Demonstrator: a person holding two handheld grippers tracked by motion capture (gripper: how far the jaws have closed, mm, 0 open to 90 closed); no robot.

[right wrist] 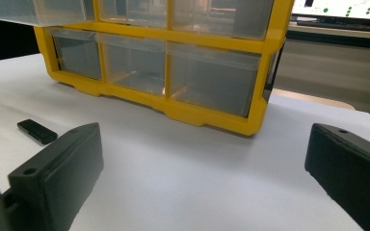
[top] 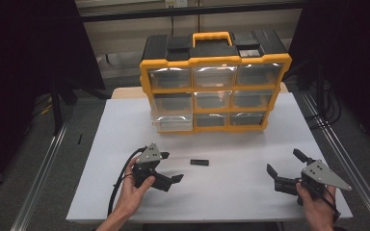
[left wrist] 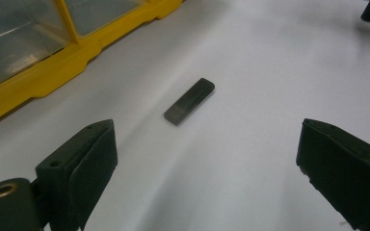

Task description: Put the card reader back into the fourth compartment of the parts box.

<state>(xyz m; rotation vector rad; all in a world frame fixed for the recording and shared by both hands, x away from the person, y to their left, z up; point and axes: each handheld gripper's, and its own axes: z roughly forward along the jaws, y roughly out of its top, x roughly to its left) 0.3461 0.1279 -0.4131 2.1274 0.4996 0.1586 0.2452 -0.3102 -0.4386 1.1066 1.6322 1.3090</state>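
At frame centre, black stick (left wrist: 189,101) lies flat on counter (left wrist: 270,72); my left tool (left wrist: 207,159), wide open & empty, could skid it away.

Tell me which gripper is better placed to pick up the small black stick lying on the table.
Left. The left gripper is open, close to the small black stick, which lies ahead between its jaws in the left gripper view. The right gripper is open too, but sits farther off, facing the yellow drawer organizer.
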